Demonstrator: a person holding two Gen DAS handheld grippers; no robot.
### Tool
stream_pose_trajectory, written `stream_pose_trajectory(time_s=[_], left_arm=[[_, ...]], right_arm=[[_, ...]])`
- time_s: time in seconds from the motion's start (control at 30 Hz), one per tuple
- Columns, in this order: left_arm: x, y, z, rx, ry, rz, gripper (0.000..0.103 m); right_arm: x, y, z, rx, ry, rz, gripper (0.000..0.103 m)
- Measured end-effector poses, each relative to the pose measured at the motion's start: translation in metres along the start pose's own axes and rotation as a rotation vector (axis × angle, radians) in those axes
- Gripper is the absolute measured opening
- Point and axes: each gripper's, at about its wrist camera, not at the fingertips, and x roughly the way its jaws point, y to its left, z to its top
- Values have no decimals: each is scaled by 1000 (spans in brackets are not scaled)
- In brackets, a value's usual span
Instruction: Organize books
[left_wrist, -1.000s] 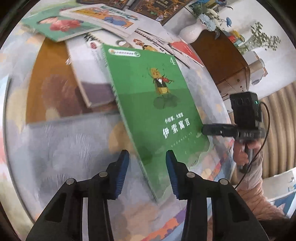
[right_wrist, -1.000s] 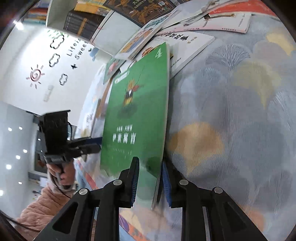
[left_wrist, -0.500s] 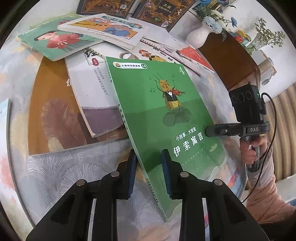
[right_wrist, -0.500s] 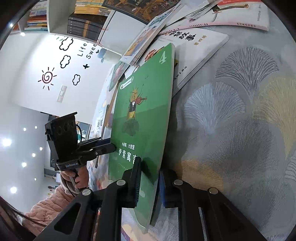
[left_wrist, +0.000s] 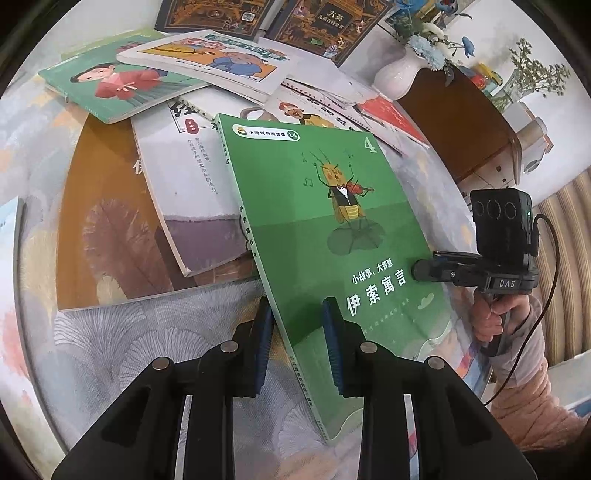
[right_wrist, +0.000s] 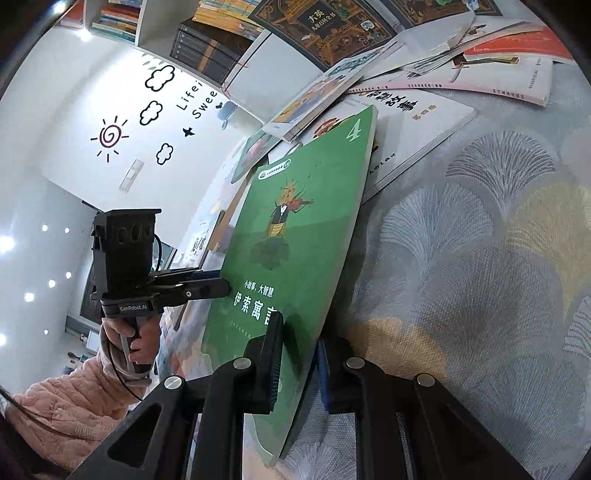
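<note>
A green book (left_wrist: 325, 229) with a cricket playing a violin on its cover is lifted off the patterned tablecloth, held by both grippers. My left gripper (left_wrist: 295, 325) is shut on its spine edge near the bottom. My right gripper (right_wrist: 299, 343) is shut on the opposite long edge of the same book (right_wrist: 291, 236). In the left wrist view the right gripper (left_wrist: 424, 267) reaches the cover from the right. In the right wrist view the left gripper (right_wrist: 221, 284) meets it from the left.
Several books lie in a loose pile behind: a brown one (left_wrist: 107, 221), a white and purple one (left_wrist: 192, 199), a green one with a girl (left_wrist: 118, 81). A white vase (left_wrist: 399, 74) stands on a wooden cabinet (left_wrist: 458, 118). A bookshelf (right_wrist: 207, 44) is behind.
Both grippers have closed on the green book. The left gripper's jaws narrowed onto its spine edge, and the book has tilted up off the cloth and come closer.
</note>
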Motion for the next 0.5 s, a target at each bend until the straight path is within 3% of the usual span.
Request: stream_pose_trajectory(time_s=[0.33,0.5], left_arm=[[0,-2,-3,-10,-25,11,28],[0,-11,-6,-16,-56,67,30]], right_arm=[[1,8,-2,-6,-45,-31,15],[3,12,-4,18,-72,-65,16]])
